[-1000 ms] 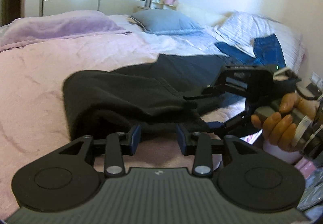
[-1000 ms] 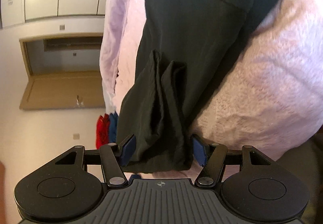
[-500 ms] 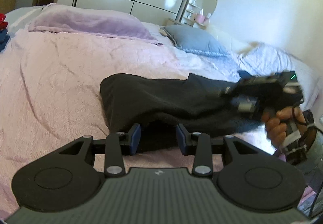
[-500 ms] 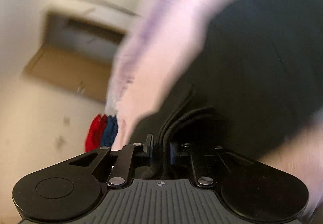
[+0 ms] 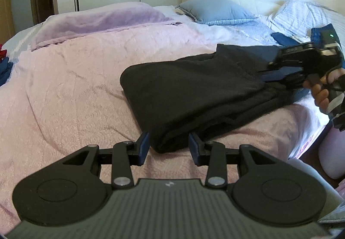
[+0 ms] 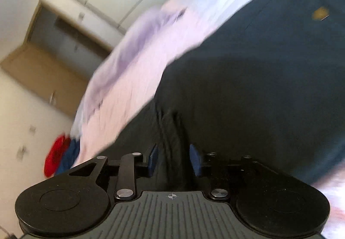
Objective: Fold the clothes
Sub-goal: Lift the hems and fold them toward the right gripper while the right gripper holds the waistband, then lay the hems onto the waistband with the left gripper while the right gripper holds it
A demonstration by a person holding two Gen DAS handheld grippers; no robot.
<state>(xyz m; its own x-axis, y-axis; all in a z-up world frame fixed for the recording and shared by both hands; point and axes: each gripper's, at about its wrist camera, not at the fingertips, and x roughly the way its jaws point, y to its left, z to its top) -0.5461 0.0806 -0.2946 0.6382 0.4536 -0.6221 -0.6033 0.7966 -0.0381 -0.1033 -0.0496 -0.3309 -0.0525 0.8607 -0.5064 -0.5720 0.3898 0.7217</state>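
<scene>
Trousers point(image 5: 194, 96), black and soft, lie half-folded on the pink bedspread point(image 5: 64, 92) of the bed, thick layers stacked at the near corner, the far end running toward 2 o'clock. My left tool point(image 5: 168, 146) stands half wide, that corner between its pads but not pinched. My right tool point(image 6: 173, 159) has just been opening, a bunched ridge of cloth loose between its pads. I judge the risk is slippage: if I lift with either grip unsure, the layers could slide apart and spoil the fold.
</scene>
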